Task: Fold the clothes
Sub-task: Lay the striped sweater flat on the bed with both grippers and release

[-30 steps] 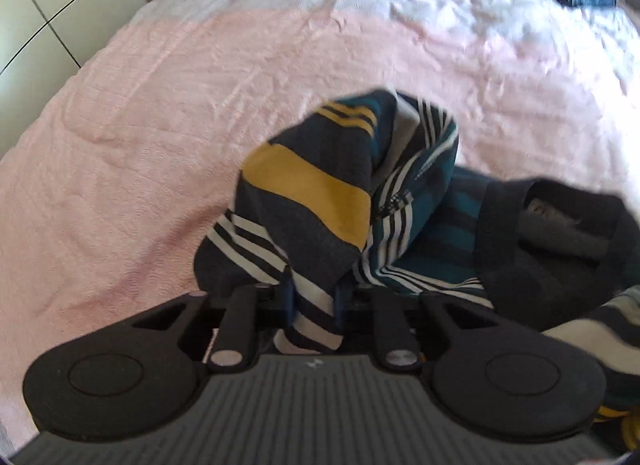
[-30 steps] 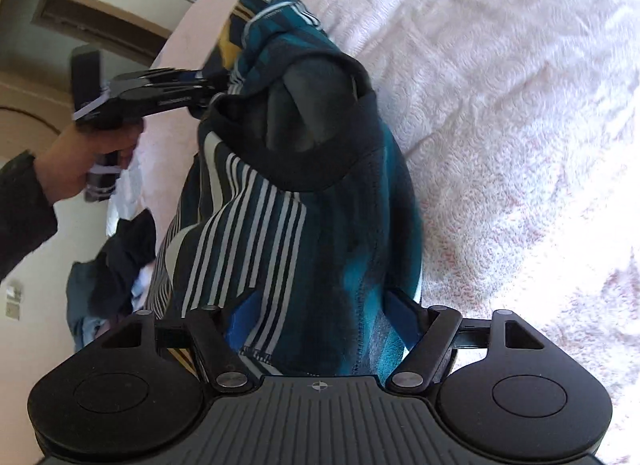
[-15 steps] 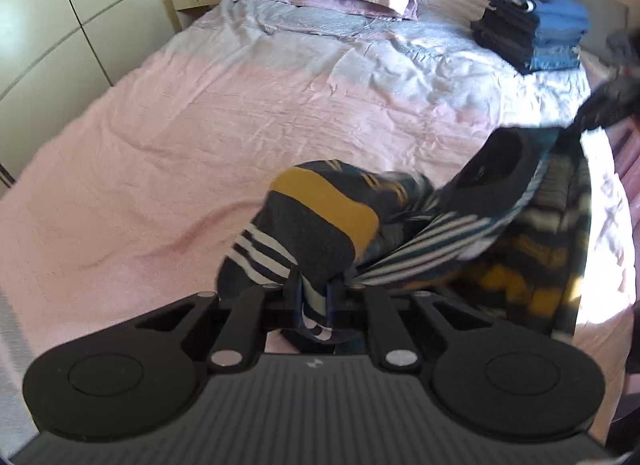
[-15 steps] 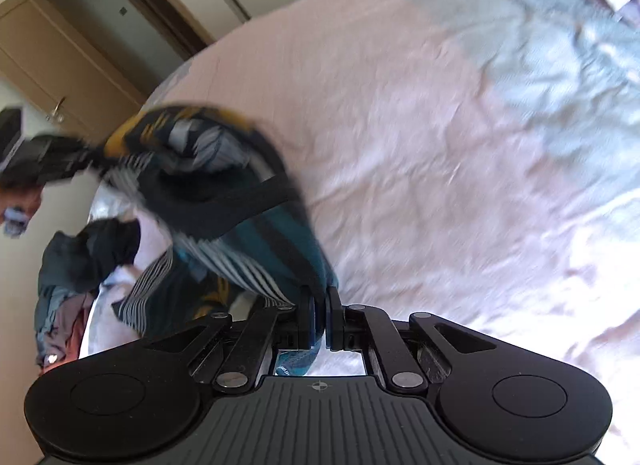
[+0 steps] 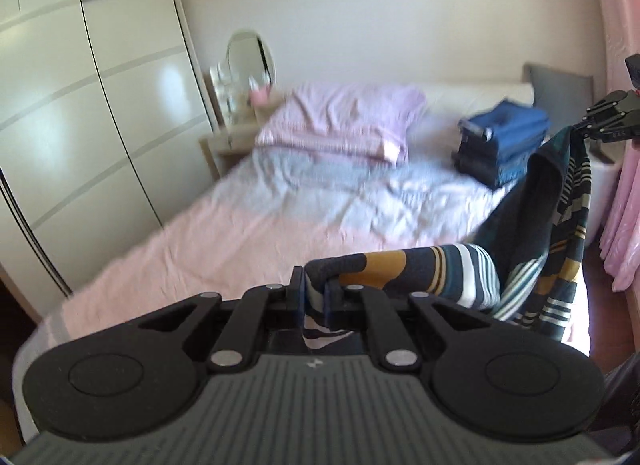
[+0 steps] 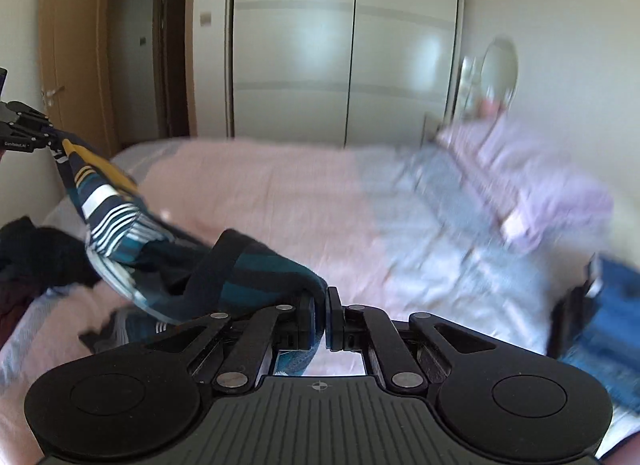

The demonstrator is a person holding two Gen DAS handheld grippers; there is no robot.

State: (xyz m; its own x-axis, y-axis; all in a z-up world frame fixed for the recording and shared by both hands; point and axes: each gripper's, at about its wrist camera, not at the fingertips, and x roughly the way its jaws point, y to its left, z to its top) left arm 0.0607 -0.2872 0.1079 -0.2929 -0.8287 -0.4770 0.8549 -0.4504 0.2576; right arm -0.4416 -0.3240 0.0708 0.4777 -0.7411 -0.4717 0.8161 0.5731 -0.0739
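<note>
A striped shirt (image 5: 532, 261), dark navy with teal, white and mustard bands, hangs in the air between my two grippers above the pink bed (image 5: 240, 241). My left gripper (image 5: 313, 301) is shut on one edge of it. My right gripper (image 6: 319, 319) is shut on another edge of the shirt (image 6: 224, 277). The cloth sags between them and its lower part trails toward the bed. The right gripper also shows at the far right of the left wrist view (image 5: 576, 129), and the left gripper at the far left of the right wrist view (image 6: 54, 145).
A stack of folded blue clothes (image 5: 500, 145) sits on the bed near a lilac pillow (image 5: 340, 121). A heap of dark unfolded clothes (image 6: 36, 261) lies at the bed's foot. White wardrobe doors (image 5: 80, 125) stand along one side; pink curtains (image 5: 624, 205) on the other.
Both grippers have risen and tilted up, lifting the shirt off the bed and spreading it between them. The views now show the walls and wardrobe instead of the bedsheet.
</note>
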